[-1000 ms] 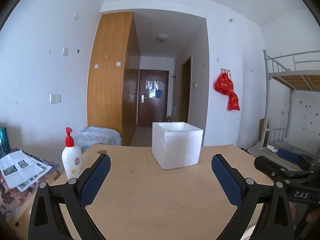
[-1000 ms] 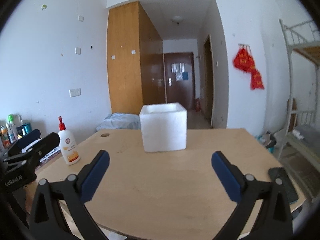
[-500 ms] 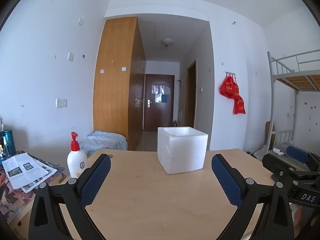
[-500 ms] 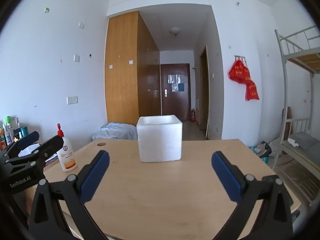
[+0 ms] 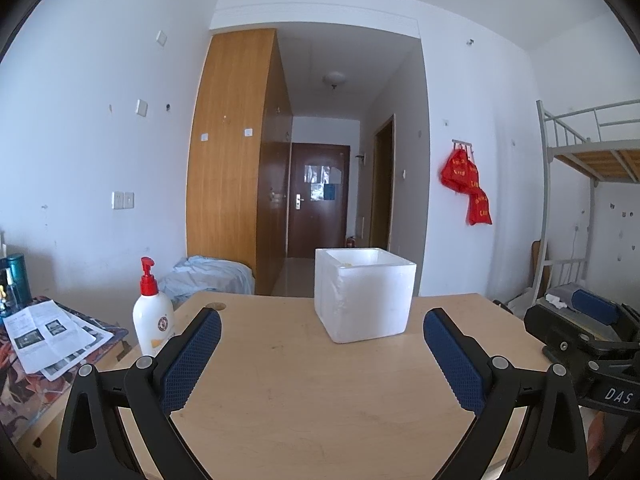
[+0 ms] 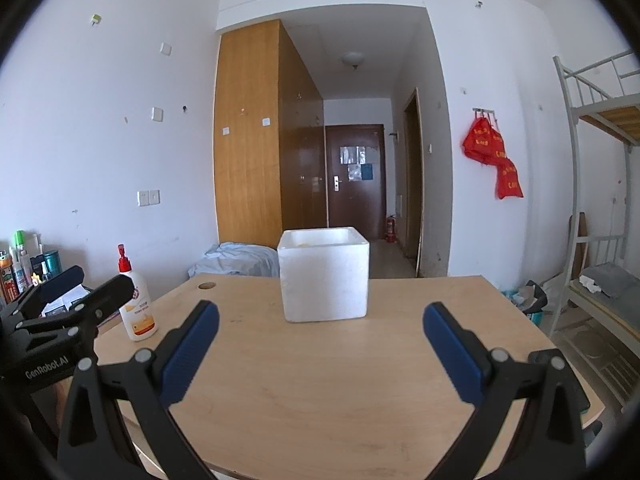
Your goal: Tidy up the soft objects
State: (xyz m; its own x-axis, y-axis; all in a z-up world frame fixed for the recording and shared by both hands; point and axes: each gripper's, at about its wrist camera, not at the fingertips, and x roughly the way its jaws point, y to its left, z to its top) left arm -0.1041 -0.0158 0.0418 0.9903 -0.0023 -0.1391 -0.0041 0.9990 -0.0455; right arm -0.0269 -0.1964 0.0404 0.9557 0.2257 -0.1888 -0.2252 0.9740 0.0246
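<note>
A white foam box (image 5: 364, 294) stands open-topped on the wooden table (image 5: 320, 392), toward its far side; a bit of yellow shows inside at the rim. It also shows in the right wrist view (image 6: 323, 275). My left gripper (image 5: 322, 354) is open and empty, held above the table short of the box. My right gripper (image 6: 320, 350) is open and empty too, also short of the box. Each gripper shows at the edge of the other's view. No soft object is seen on the table.
A white pump bottle with a red top (image 5: 153, 312) stands at the table's left edge, also in the right wrist view (image 6: 136, 298). Papers (image 5: 52, 334) lie on a side surface at left. A bunk bed (image 5: 588, 208) is at right.
Both views have tilted up and drawn back a little, so the box and bottle sit lower in the frames. Both grippers stay open and empty.
</note>
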